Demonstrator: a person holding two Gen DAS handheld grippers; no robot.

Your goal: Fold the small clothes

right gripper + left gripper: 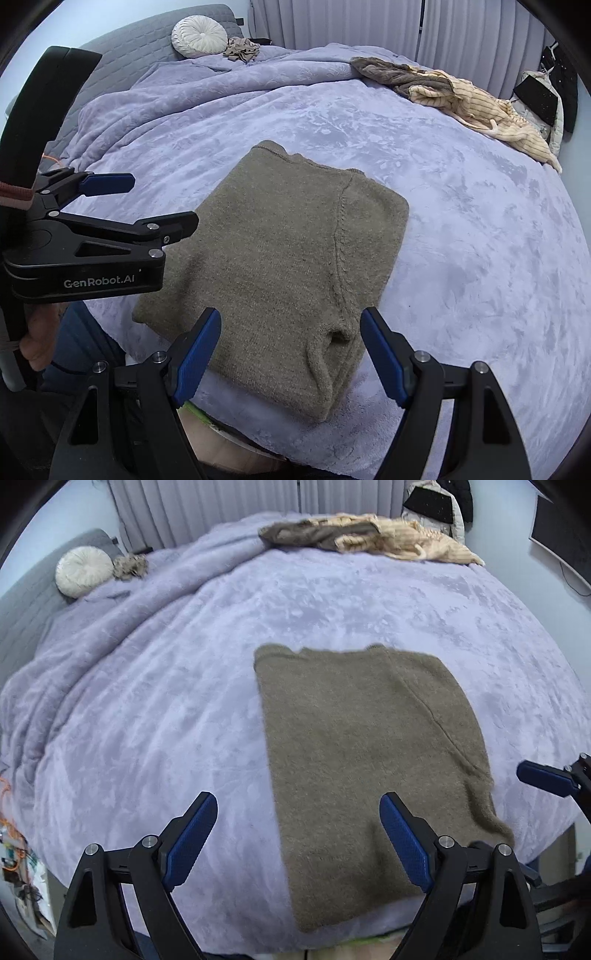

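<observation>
We see one olive-brown knitted sweater [280, 258], folded into a thick rectangle with a raised seam down its right part, lying flat at the centre of the plush lavender blanket [480, 240] that covers the bed. Our left tool [298, 834] hangs released above the sweater's near left edge, its two ribbed blue pads wide apart and empty. Our right tool [291, 354] is also released over the near edge, gripping nothing. At one o'clock lies one crumpled heap of grey and cream striped clothes [454, 96]. At eleven o'clock rest one round pleated white cushion [199, 36] and one small tan bundle [242, 48].
</observation>
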